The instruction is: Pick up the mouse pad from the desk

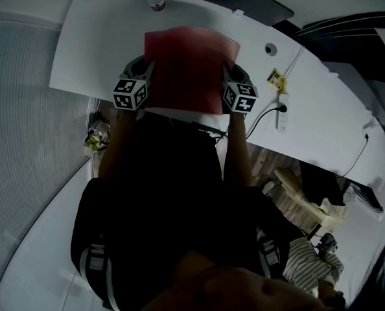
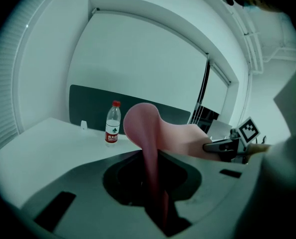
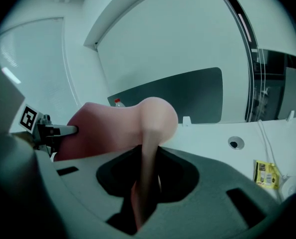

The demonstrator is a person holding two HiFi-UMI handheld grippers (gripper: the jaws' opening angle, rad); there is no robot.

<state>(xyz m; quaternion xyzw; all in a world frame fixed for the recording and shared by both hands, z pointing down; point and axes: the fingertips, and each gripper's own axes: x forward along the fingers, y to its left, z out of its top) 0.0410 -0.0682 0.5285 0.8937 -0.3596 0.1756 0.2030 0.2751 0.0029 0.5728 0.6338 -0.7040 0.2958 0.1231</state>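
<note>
Nothing readable as words anywhere. Bottle [image 2: 112, 123] on surface [image 2: 48, 143]: red label w/ white mark and small print, too small to make out. Same bottle in head view, label just a blur. Marker cube [image 1: 130, 93] on left hand-held gripper [image 1: 146, 70]: b/w square code only, no letters or nos. Same again on right hand-held gripper [image 1: 227, 71], its cube [image 1: 240, 98] showing two coded faces. Yellow packet [image 3: 265, 175] on surface: dark print, illegible.
</note>
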